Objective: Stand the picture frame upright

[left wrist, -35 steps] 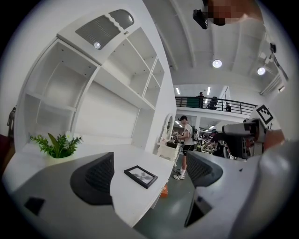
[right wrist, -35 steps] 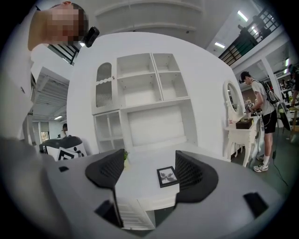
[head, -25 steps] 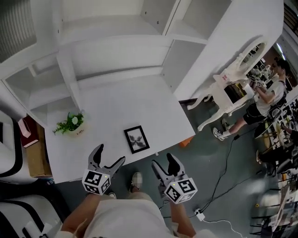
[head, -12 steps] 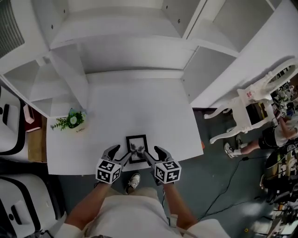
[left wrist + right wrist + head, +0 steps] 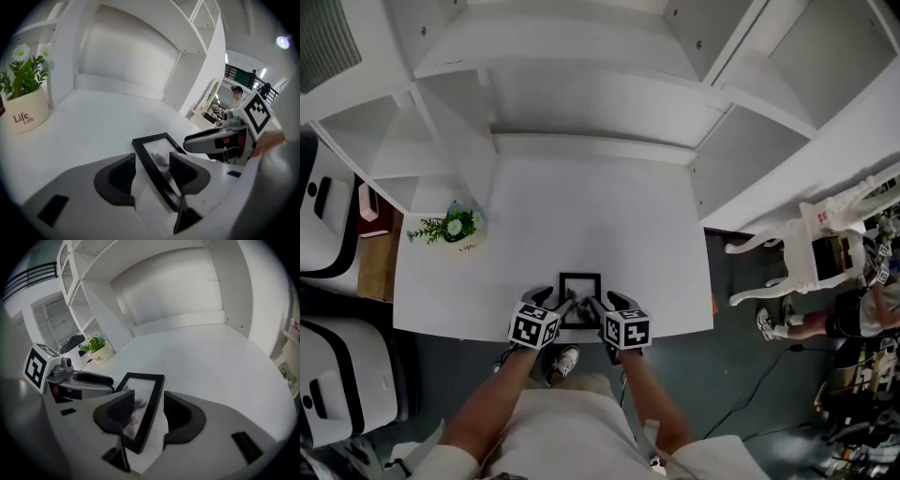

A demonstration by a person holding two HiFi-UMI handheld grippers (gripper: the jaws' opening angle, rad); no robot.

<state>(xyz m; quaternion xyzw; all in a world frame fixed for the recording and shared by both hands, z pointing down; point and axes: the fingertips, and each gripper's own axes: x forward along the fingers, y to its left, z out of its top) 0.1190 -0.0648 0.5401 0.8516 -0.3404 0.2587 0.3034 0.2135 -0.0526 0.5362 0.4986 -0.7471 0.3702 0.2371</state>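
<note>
You are at the first step, the grasp. The picture frame (image 5: 579, 287) appears to lie flat and face up on the white bench (image 5: 581, 202), close to its near edge, and no part of it looks raised yet.

Your left tongs (image 5: 151, 165) sit astride the frame's left rail, with one pad over the glass and the other outside it above the bench. Your right tongs (image 5: 148, 411) straddle the right rail in the same way. Both pairs of jaws have just been closing, and each has a black rail between its pads. In both gripper views, though, a strip of white bench shows between the outer pad and the rail. I judge that neither pair is pressing on the frame: they are partly closed around it, not gripping.

The next move calls for closing both sides until the pads bite the rails evenly, so the frame does not twist when it comes up. Then tip it to vertical with both hands rising together. Set its lower edge down further in from the bench's near edge, since it starts so close to the drop.

The back of the frame is hidden, so you cannot tell whether a prop leg is there or folded. Be ready to hold the frame steady with one hand while you sort that out. The potted plant (image 5: 457, 229) stands well apart to the left and should not get in your way.
</note>
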